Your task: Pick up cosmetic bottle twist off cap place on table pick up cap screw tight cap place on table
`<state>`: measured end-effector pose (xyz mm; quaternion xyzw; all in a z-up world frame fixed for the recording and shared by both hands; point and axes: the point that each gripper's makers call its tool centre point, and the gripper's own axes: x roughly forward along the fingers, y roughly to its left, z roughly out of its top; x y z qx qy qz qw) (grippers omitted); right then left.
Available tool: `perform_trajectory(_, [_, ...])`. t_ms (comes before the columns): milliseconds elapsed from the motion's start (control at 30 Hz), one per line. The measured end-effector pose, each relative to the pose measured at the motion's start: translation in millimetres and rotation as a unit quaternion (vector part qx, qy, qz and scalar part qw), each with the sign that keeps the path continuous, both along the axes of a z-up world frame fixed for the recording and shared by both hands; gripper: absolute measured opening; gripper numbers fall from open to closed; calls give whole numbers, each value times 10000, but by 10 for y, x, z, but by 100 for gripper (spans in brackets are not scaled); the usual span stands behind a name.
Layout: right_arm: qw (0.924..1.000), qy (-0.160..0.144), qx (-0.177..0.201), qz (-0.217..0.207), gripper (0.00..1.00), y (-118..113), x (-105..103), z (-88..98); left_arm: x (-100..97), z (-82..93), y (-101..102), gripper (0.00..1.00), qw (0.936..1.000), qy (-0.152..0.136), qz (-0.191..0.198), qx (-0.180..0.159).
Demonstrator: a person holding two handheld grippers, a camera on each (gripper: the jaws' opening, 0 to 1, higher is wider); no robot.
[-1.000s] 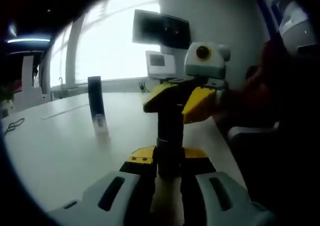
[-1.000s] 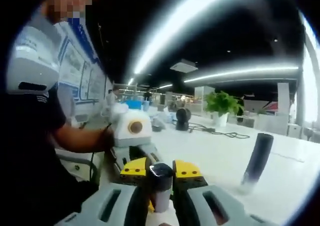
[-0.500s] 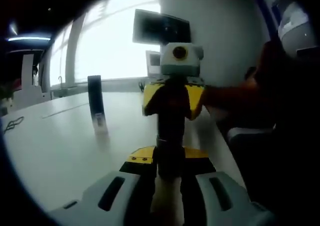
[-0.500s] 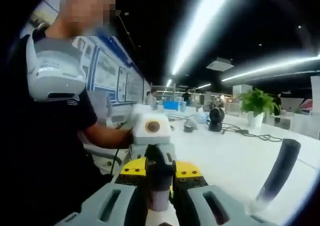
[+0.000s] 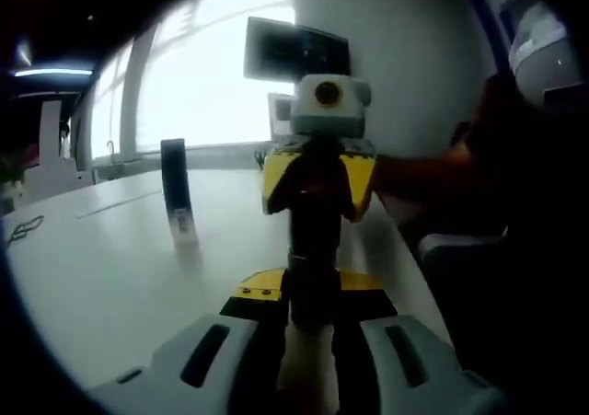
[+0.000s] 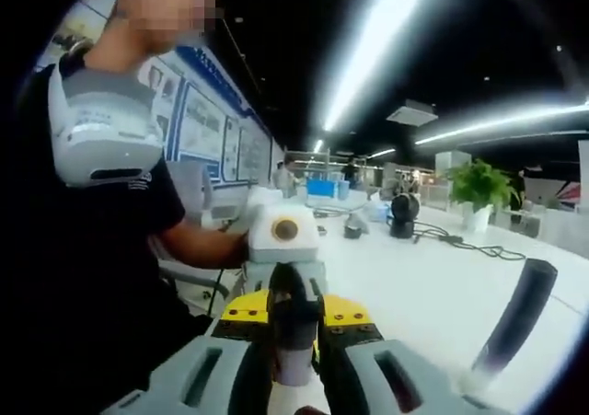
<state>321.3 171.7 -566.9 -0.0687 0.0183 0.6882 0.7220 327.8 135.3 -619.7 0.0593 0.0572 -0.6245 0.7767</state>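
A dark cosmetic bottle point(image 5: 313, 249) is held in the air between the two grippers, which face each other. My left gripper point(image 5: 308, 291) is shut on its lower body. My right gripper point(image 5: 317, 185), with yellow jaw tips, is shut on the bottle's far end, where the cap is. In the right gripper view, my right gripper point(image 6: 294, 312) pinches the dark cap point(image 6: 293, 316), and the left gripper point(image 6: 287, 282) meets it from the far side. I cannot see a seam between cap and bottle.
A second tall dark bottle point(image 5: 177, 192) stands upright on the white table point(image 5: 110, 259), off to one side point(image 6: 515, 318). The person holding the grippers is close by point(image 6: 92, 213). A monitor point(image 5: 294, 51) stands at the table's far end.
My right gripper has rolled on the bottle's end from a tilted pose to a level one, and the right gripper view turned with it. The left gripper and bottle stayed still.
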Motion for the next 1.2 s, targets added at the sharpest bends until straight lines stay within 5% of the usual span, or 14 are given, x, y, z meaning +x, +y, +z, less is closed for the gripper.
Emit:
perform_trajectory(167, [9995, -68, -284, -119, 14, -20, 28, -120, 8, -5, -1, 8, 10000, 30, 10, -5])
perform_trajectory(233, [9996, -39, -242, -141, 25, -3, 25, -137, 9, -5, -2, 8, 10000, 33, 13, -5])
perform_trajectory(300, [9997, 191, -30, -164, 28, -7, 12, -71, 10, -5, -1, 8, 10000, 36, 13, -5])
perform_trajectory(600, [9953, 103, 135, -953, 29, -86, 54, 63, 12, -2, 1, 8, 10000, 34, 22, -1])
perform_trajectory(733, [9802, 447, 318, -1901, 28, -143, 83, 71, 17, -1, 5, 9, 10000, 39, 28, -6])
perform_trajectory(800, [9682, 275, 420, -2450, 28, -189, 124, 77, 19, -1, 4, 9, 10000, 52, 25, -9])
perform_trajectory(933, [9575, 317, 723, -2773, 27, -176, 48, 127, 12, 1, 3, 9, 10000, 51, 30, -8])
perform_trajectory(1067, [9431, 55, 632, -3265, 27, -174, 53, 143, 9, 1, 3, 9, 10000, 45, 41, -8])
perform_trajectory(1200, [9283, 160, 609, -3664, 27, -144, 58, 77, 13, 4, 1, 9, 10000, 41, 40, -10])
